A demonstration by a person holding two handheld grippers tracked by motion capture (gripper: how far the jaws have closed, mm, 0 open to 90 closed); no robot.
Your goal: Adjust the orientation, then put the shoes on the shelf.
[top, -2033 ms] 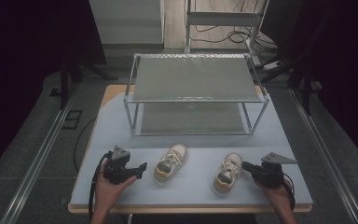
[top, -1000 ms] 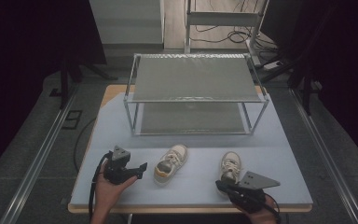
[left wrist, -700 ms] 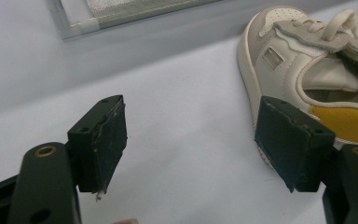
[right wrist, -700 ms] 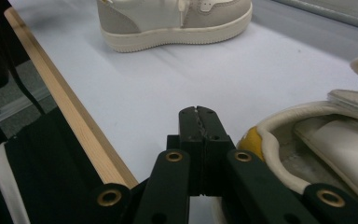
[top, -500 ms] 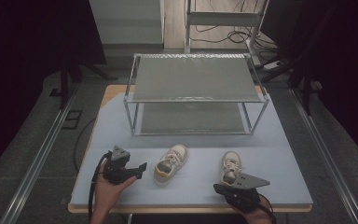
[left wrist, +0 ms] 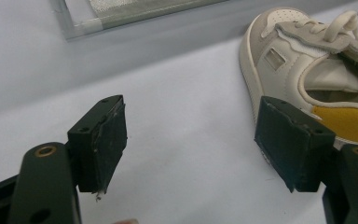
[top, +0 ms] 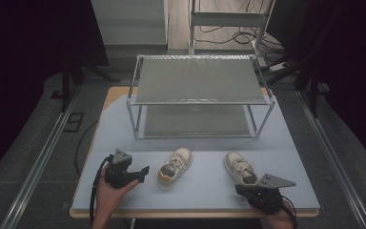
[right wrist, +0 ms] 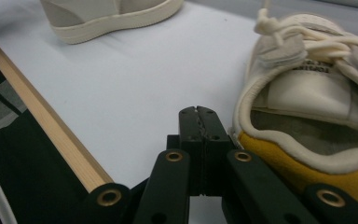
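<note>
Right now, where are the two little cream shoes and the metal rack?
left cream shoe (top: pixel 174 167), high view, on its laces.
right cream shoe (top: pixel 239 167), high view, on its laces.
metal two-shelf rack (top: pixel 198 81), high view, on its top shelf.

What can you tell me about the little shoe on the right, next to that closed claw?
The right shoe is a small cream and grey sneaker with white laces, a pale rubber-looking sole and a yellow heel lining. It stands upright on the blue table, toe towards the metal rack. The shut right claw sits just beside its heel; contact is unclear.
</note>
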